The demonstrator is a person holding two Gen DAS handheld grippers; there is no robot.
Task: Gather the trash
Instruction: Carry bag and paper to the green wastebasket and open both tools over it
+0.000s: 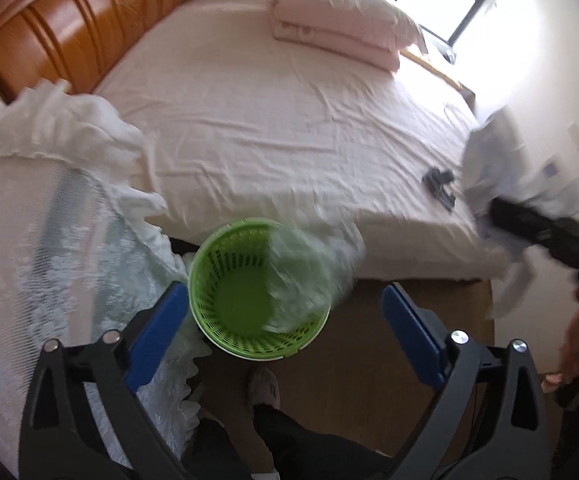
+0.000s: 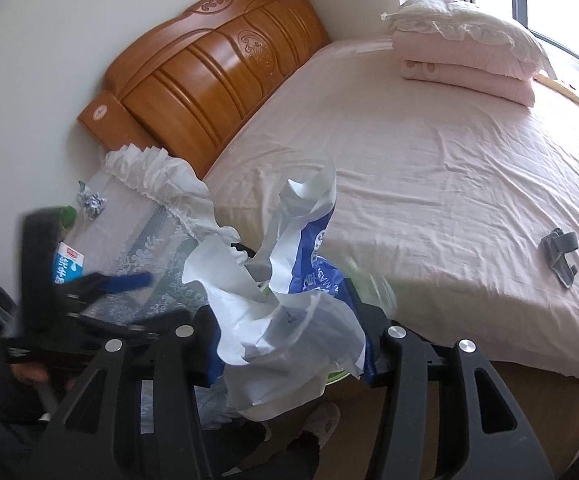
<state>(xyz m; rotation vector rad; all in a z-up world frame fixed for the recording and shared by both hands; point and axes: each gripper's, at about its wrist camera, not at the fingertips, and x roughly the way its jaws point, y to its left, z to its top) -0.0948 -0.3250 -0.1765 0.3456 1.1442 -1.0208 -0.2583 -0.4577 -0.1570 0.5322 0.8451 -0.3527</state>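
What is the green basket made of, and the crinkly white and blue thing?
The green basket looks like moulded plastic: smooth, with rows of slots in its wall. The white and blue wrapper in the right gripper seems thin plastic film or coated paper; it creases sharply.

We make out white Chinese characters on the blue milk carton (image 2: 67,267) at left; the wrapper (image 2: 289,312) print stays unreadable.

Basket (image 1: 249,300) mouth half-blocked by bottle (image 1: 309,276)
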